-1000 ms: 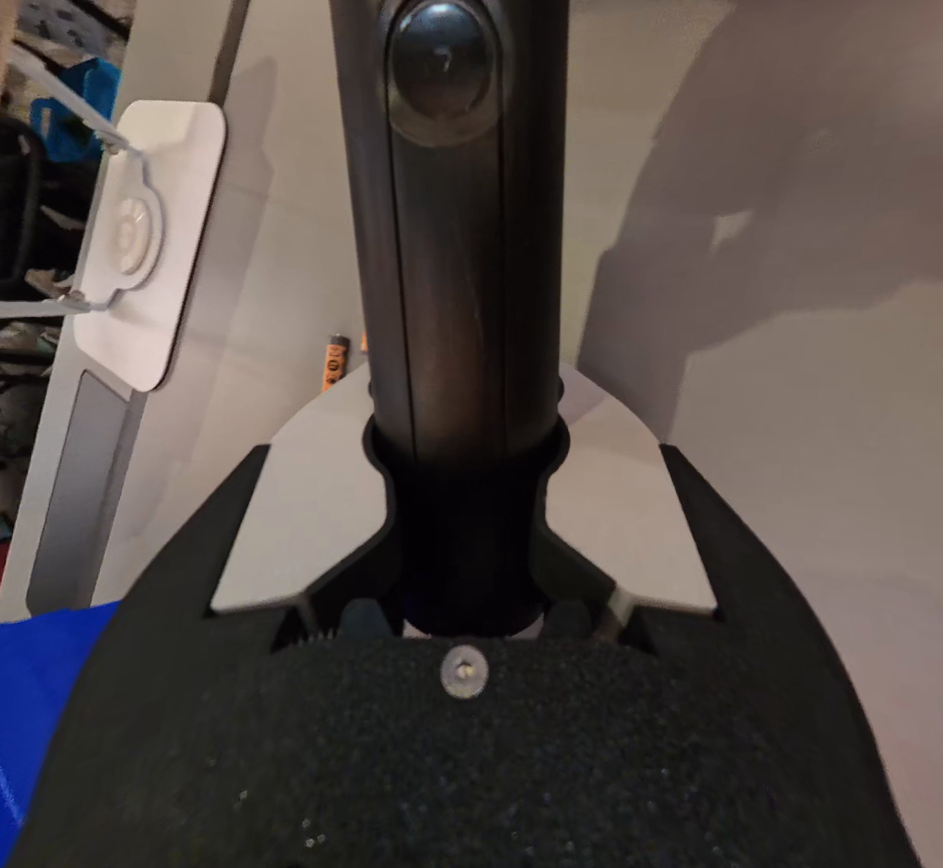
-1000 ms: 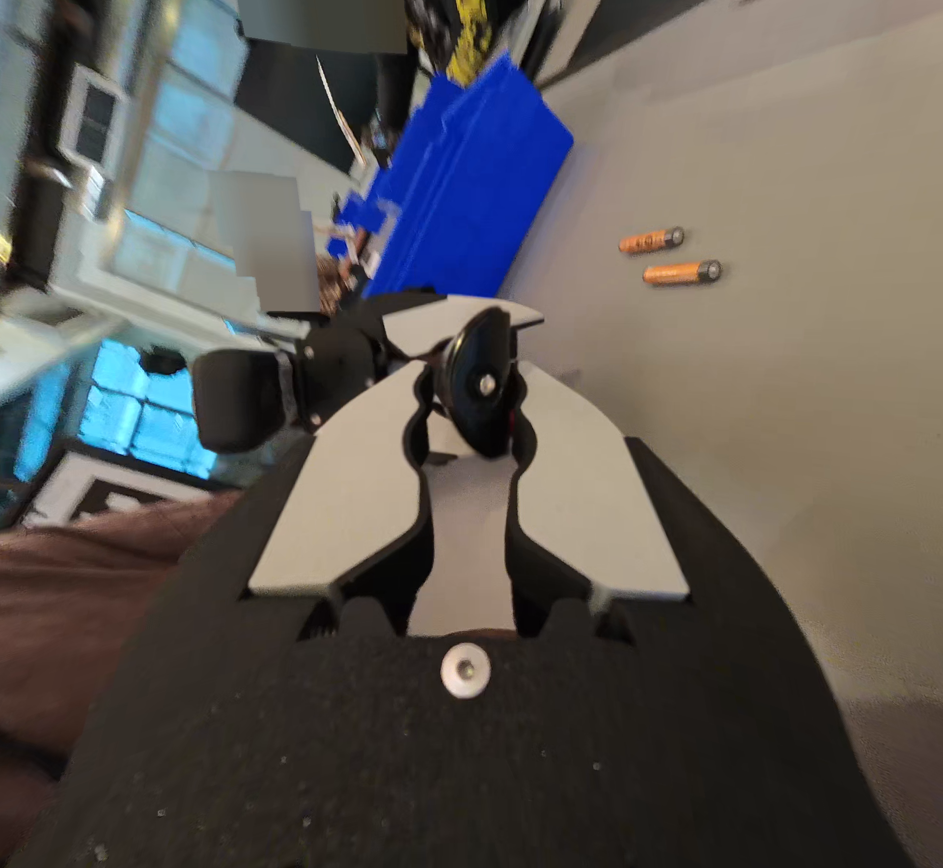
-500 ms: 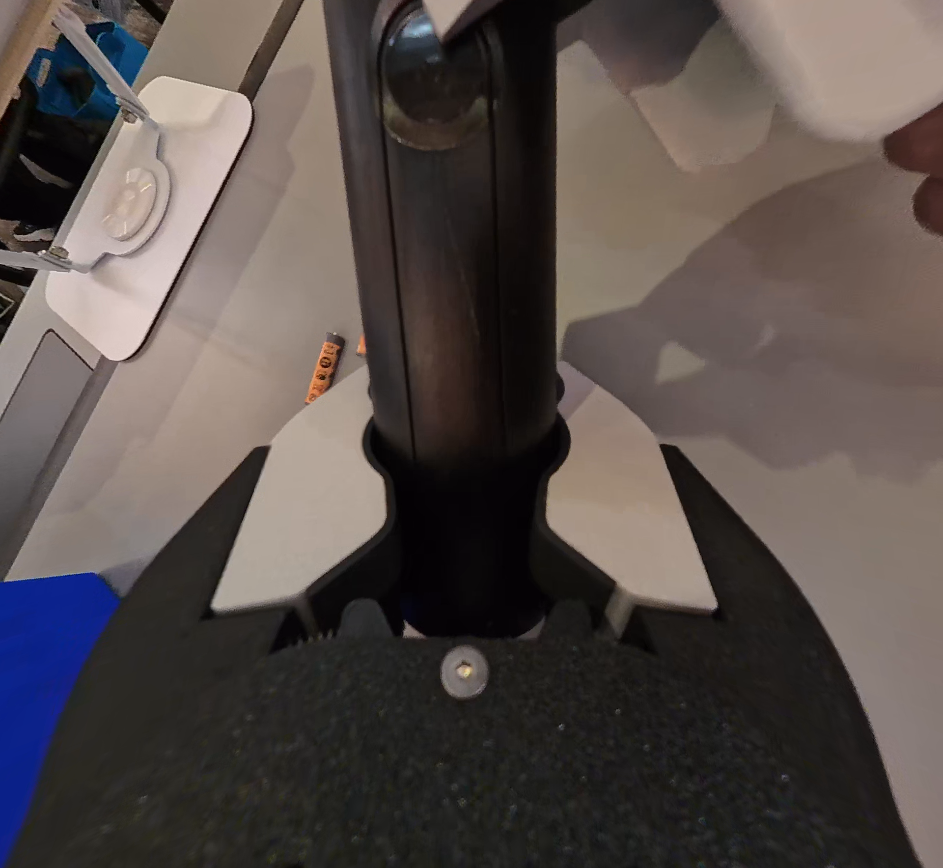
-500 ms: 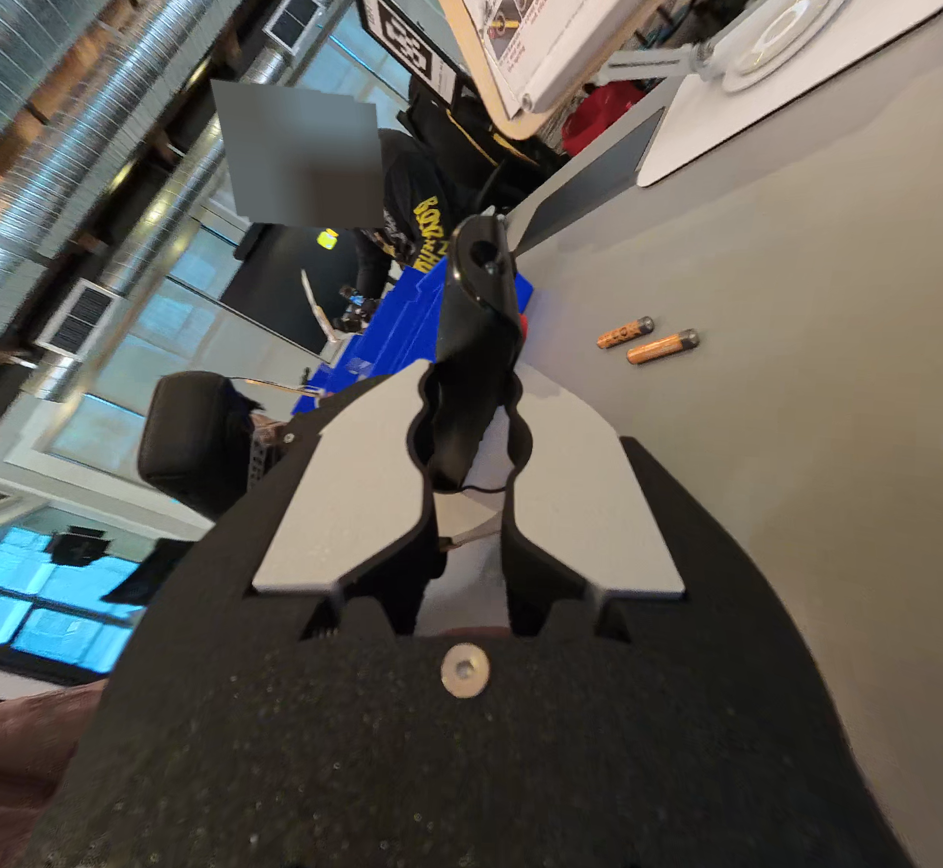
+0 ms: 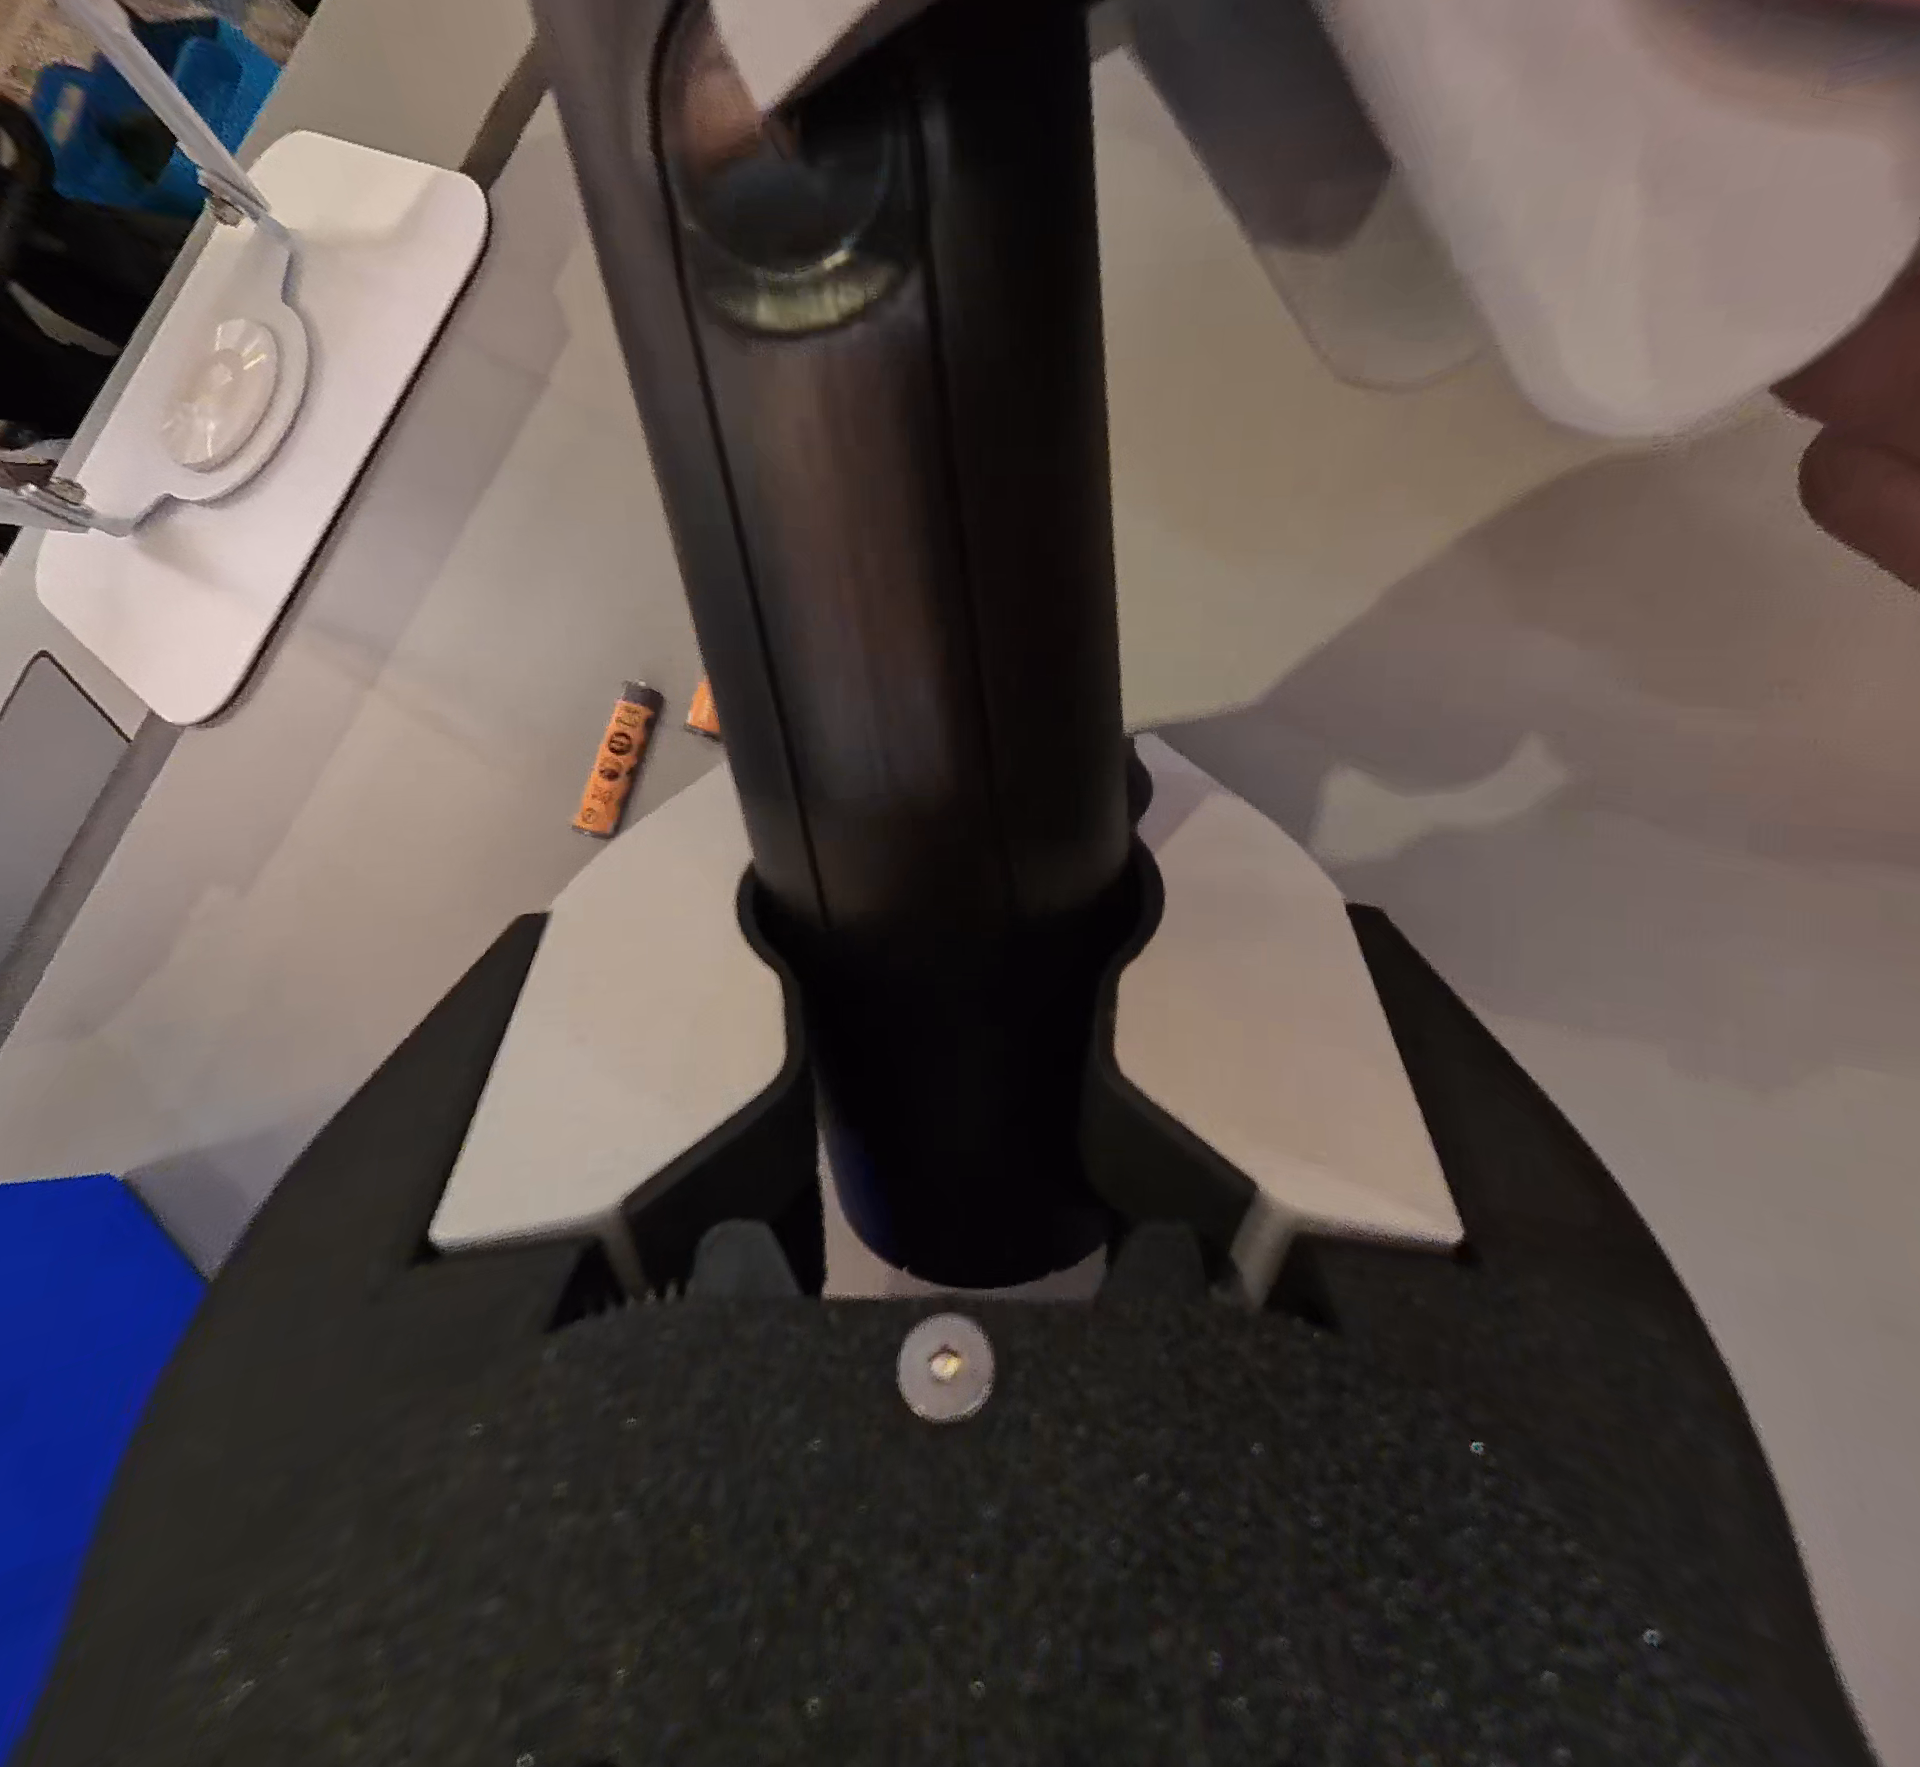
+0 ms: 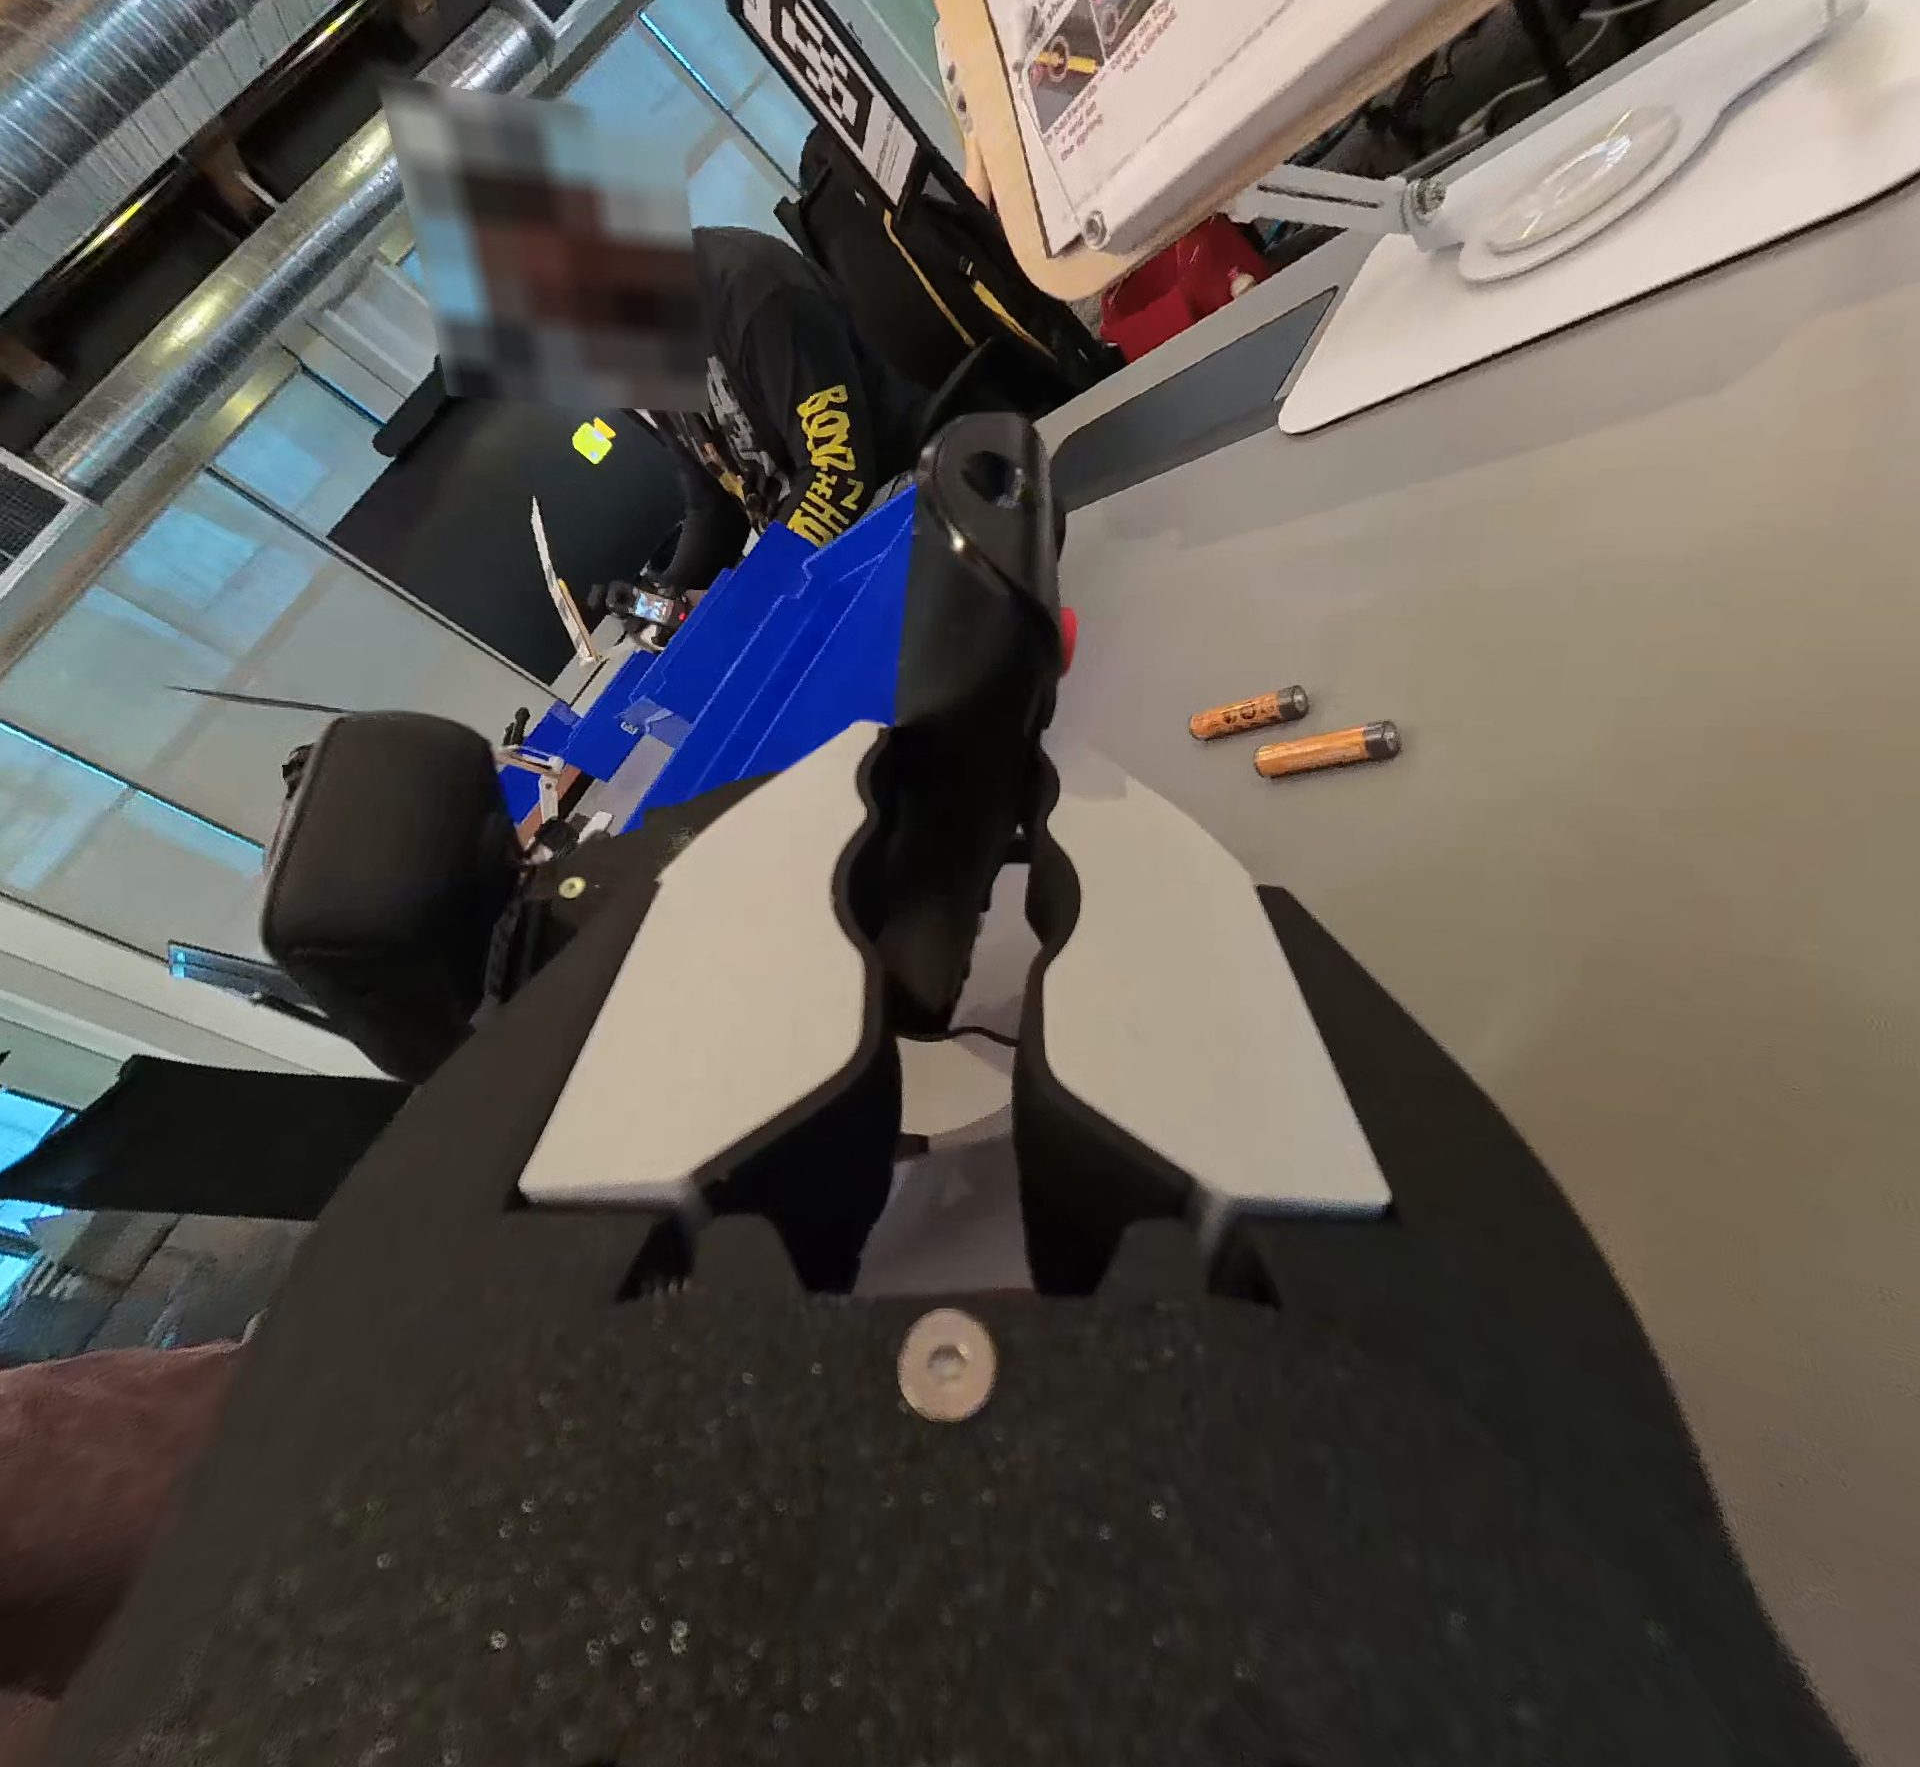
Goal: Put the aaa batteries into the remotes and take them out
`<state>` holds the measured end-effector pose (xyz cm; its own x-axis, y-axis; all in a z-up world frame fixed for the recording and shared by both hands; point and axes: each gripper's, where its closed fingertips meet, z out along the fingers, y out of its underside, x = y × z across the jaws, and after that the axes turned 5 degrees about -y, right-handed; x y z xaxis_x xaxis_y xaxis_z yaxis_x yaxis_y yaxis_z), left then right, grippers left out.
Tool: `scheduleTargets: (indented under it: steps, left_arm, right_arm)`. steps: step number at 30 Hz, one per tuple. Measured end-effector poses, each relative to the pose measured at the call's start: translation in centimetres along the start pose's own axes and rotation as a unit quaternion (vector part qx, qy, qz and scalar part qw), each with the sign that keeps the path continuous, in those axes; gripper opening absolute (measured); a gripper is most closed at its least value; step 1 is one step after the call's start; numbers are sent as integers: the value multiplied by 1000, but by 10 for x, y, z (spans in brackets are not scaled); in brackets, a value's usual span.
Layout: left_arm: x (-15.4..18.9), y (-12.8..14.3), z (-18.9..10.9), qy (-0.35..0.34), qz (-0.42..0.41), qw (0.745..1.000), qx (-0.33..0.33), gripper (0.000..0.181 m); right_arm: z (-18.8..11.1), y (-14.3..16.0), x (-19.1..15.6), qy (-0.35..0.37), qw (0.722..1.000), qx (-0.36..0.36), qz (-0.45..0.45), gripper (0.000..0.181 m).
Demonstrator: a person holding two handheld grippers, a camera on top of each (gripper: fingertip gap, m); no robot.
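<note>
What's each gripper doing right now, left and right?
Left gripper: shut on the black remote.
Right gripper: a black part sits between its jaws; a firm clamp cannot be told.

**Both grippers closed on something black**

The left gripper (image 5: 940,896) is seen at the bottom middle of the left wrist view. Its two grey fingers (image 5: 623,1073) are pressed against a long black remote (image 5: 904,574), which is held pointing up the frame. The right gripper (image 6: 951,876) is seen in the lower middle of the right wrist view. A black remote part (image 6: 966,678) is pinched between its grey fingers (image 6: 727,1021). A blurry hand (image 5: 1860,190) is seen at the upper right of the left wrist view.
</note>
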<state>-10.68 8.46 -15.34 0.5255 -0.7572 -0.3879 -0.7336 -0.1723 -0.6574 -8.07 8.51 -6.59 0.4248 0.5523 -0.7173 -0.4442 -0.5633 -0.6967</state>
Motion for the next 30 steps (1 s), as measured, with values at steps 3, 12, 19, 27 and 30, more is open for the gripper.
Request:
scheduleTargets:
  steps: [3,12,19,27,30]
  left_arm:
    - [-2,3,2,-3,1,1000,-6,60]
    - [-6,-2,3,-23,7,1000,5,60]
    - [-5,0,-1,-31,16,999,12,60]
    - [-3,-1,-3,-23,16,999,17,60]
    - [-2,0,-2,-19,22,1000,10,60]
  right_arm:
    - [2,1,2,-5,1000,-15,-3,23]
    - [5,7,17,-22,996,3,90,29]
    - [2,9,12,-51,988,51,138,23]
    - [4,11,4,-54,996,-8,71,22]
    - [3,13,5,-53,996,-18,66,22]
